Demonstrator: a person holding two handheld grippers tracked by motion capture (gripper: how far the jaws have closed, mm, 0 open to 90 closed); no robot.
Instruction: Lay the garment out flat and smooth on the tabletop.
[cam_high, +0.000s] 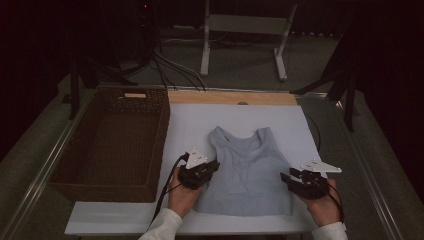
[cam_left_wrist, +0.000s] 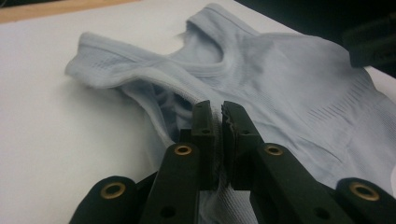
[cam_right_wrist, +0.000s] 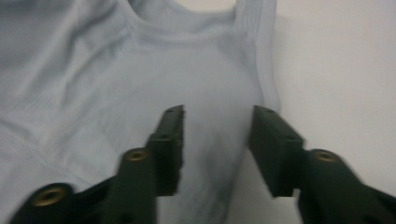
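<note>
I see a white board (cam_high: 190, 120) covering most of the table, with a wicker basket (cam_high: 112, 145) along its left edge. On the board lies my top (cam_high: 247, 172), pale blue and sleeveless, flat near the front edge and right of centre, its straps pointing toward the far edge and its hem toward me. My left gripper (cam_high: 212, 165) sits at the top's left side; in the left gripper view (cam_left_wrist: 219, 109) the jaws are pinched together on a fold of fabric at the armhole. My right gripper (cam_high: 286, 178) is at the top's right side; in its own view (cam_right_wrist: 217, 116) the jaws stand apart, astride the right edge of the cloth without pressing it.
</note>
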